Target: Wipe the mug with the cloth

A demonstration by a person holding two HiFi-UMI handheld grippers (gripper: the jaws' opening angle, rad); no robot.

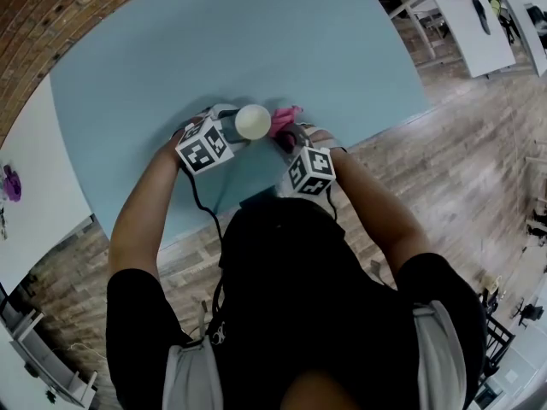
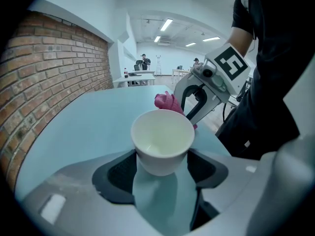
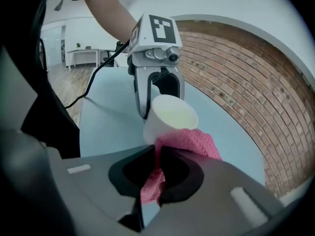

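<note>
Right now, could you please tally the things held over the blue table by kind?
Mug: 1
Cloth: 1
Grippers: 2 (left gripper shut on the mug, right gripper shut on the cloth)
Total: 4

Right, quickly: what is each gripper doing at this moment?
Left gripper: jaws closed on the mug.
Right gripper: jaws closed on the pink cloth.

On my screens: a cream-white ceramic mug, a pink knitted cloth, a pale blue tabletop, black-and-white square-patterned marker cubes, a red-brown brick wall.
</note>
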